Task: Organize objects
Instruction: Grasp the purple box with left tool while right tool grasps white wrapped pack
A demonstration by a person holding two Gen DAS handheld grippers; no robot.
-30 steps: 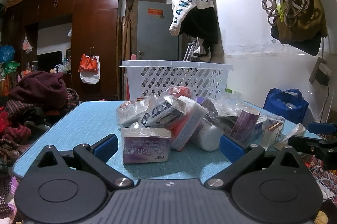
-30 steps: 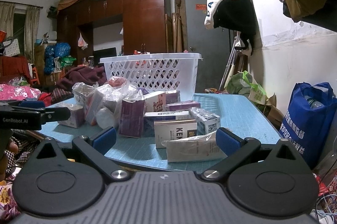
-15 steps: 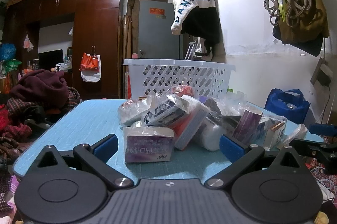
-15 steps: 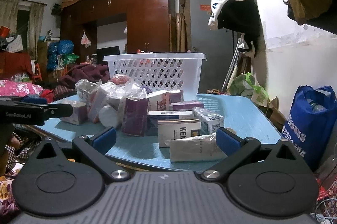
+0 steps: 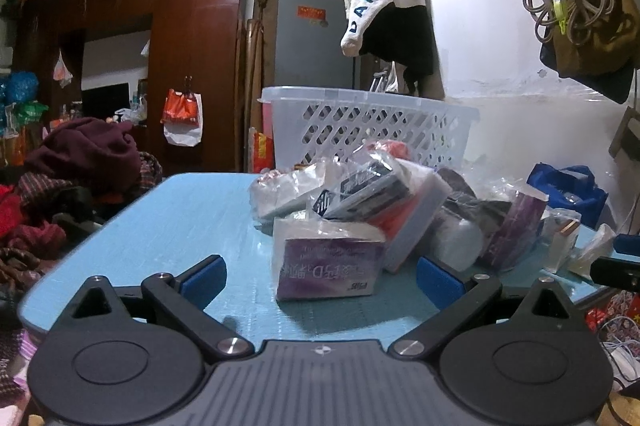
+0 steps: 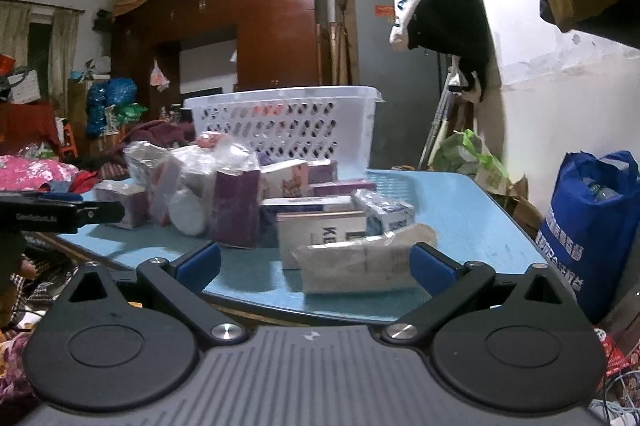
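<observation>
Grippers both spread wide, holding nothing — left gripper faces a purple box (bagged), right gripper a wrapped white packet — on the blue table.

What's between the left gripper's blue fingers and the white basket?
In the left wrist view, the purple box sits just beyond the open left gripper, then the heap of wrapped packets, then the white basket.

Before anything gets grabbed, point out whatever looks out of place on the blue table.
The boxes and packets lie in a jumbled, leaning heap in front of the white basket, not in it. The purple box nearest the left gripper shows its print upside down.
</observation>
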